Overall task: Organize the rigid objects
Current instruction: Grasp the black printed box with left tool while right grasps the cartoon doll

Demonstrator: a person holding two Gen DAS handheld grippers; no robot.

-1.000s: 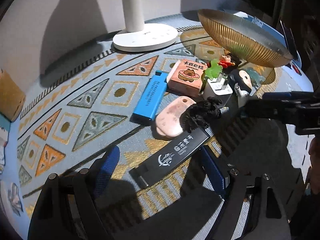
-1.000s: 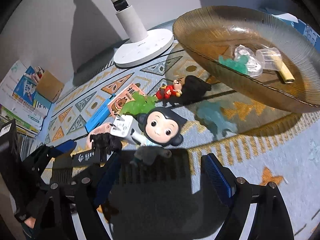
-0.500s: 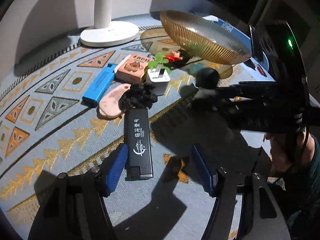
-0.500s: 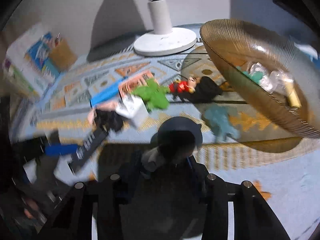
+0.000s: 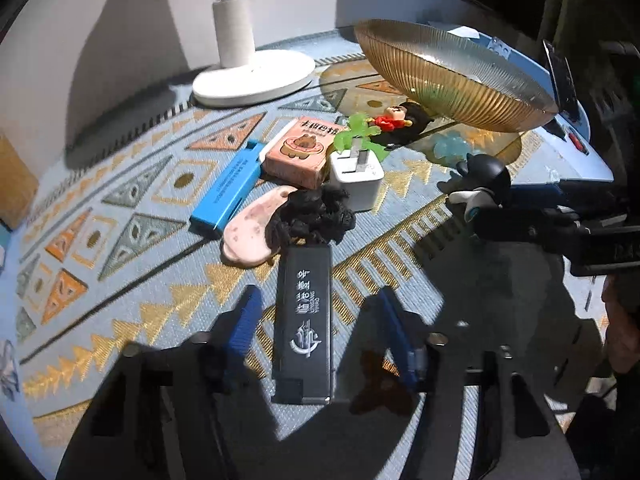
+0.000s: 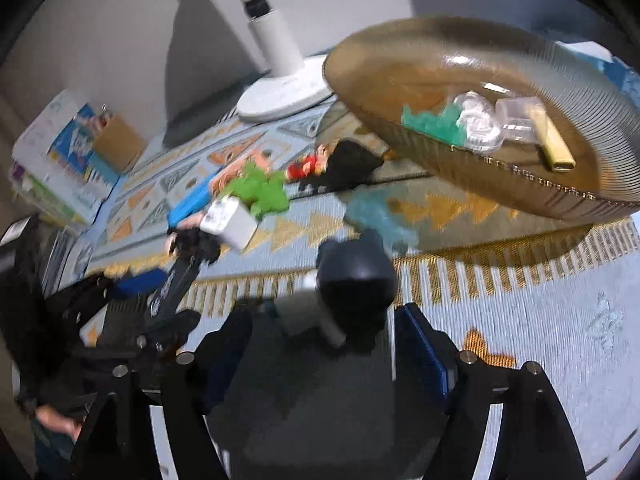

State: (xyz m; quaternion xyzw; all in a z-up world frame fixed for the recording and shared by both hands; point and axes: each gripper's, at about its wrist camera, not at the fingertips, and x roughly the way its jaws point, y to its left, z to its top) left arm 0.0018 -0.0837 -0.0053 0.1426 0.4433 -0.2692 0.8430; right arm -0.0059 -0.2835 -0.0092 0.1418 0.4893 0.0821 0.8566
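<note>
1. The left hand-held gripper point(image 5: 316, 330) points steeply downward, its blue-padded jaws closing on either side of a black lighter point(image 5: 305, 324); gaps show between the pads and its sides.
2. The right hand-held gripper point(image 6: 326, 344) also tilts downward, its jaws opening around a black-headed figurine point(image 6: 354, 280).
3. A bare hand point(image 6: 56, 424) shows at the right view's lower left edge.
</note>
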